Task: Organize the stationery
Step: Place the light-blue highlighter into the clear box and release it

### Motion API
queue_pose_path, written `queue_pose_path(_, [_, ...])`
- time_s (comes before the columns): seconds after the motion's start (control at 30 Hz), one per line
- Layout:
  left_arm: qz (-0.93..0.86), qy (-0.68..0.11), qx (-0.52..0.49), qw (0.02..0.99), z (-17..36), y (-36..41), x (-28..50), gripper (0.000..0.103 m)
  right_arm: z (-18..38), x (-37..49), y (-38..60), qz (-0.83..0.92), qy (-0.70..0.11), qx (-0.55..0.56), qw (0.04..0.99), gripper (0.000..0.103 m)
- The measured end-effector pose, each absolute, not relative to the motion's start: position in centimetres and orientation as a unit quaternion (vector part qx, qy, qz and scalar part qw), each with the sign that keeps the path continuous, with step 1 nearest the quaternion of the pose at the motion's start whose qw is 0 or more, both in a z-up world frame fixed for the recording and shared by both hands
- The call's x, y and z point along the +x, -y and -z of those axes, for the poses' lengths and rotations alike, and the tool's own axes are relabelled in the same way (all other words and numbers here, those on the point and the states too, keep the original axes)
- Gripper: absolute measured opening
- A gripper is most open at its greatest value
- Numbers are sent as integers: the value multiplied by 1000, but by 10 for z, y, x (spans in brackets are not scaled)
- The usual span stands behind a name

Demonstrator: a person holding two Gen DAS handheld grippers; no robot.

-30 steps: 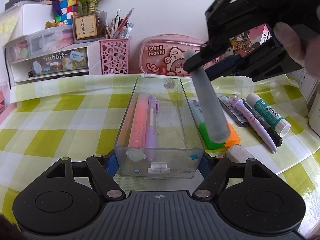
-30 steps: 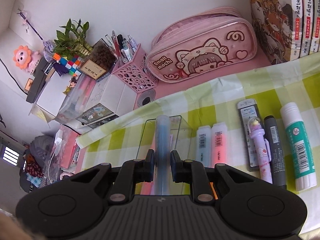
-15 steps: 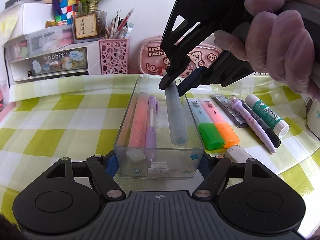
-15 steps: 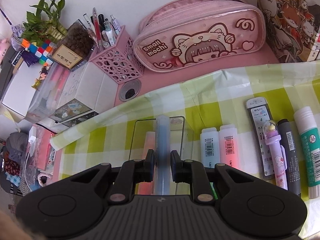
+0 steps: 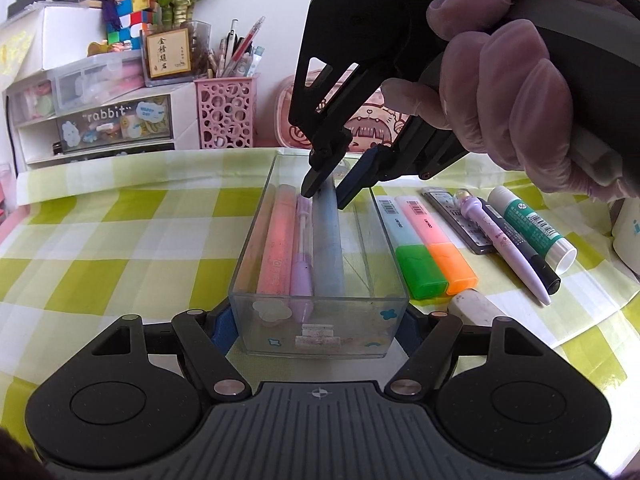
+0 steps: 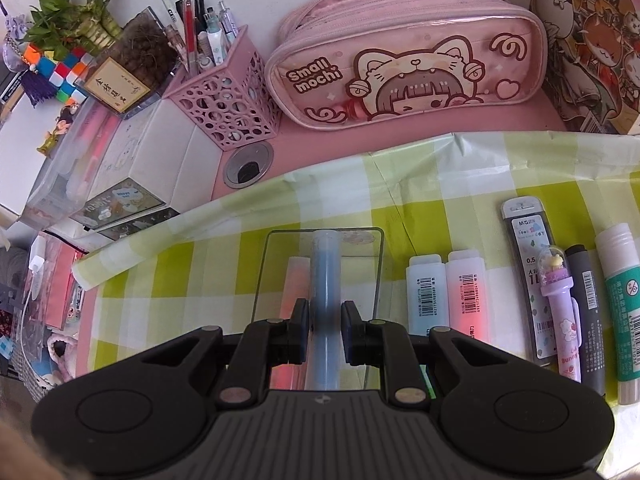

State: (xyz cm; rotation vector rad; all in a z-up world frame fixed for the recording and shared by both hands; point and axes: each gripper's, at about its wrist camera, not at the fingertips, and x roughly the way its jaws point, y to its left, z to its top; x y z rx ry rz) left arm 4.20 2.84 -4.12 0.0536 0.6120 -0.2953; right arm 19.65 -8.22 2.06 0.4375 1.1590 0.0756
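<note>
A clear plastic box [image 5: 320, 320] stands on the checked cloth between the fingers of my left gripper [image 5: 316, 326], which is shut on its near end. In it lie a pink marker [image 5: 276, 240], a purple pen [image 5: 302, 264] and a blue-grey marker [image 5: 328, 240]. My right gripper [image 5: 324, 196] hovers over the box's far end with its fingers parted, one on each side of the blue-grey marker [image 6: 325, 280], which lies flat in the box [image 6: 372, 236].
Right of the box lie a green highlighter [image 5: 412, 252], an orange highlighter [image 5: 444, 252], a lead case [image 6: 528, 264], a purple pen [image 6: 560, 312], a black marker [image 6: 588, 312] and a glue stick [image 6: 624, 308]. A pink pencil case [image 6: 404, 56], pen cup [image 6: 228, 108] and drawers stand behind.
My right gripper carried the blue-grey marker left and down into the box, laid it beside the purple pen, and its fingers have opened off it. The left gripper held still.
</note>
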Motion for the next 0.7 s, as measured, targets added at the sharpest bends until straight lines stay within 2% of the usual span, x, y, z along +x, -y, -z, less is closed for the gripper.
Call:
queue_pose_path(0.1, [145,-300,26,942,41,-28,42,74,-21,197,82,-39,-546,205,811,29])
queue_pose_path(0.23, [145,-300,25,942,41,-28,42,74,-24,196,85,-71,-544,218,807,36])
queue_pose_path(0.47, [146,-300,24,942,41,-28,42,74,-46,170,105,-118,-501,221,828,45])
queue_pose_path(0.7, [136,-296,20,945,40,-29,41,73,-53,131,150,-93,-444,212,865,54])
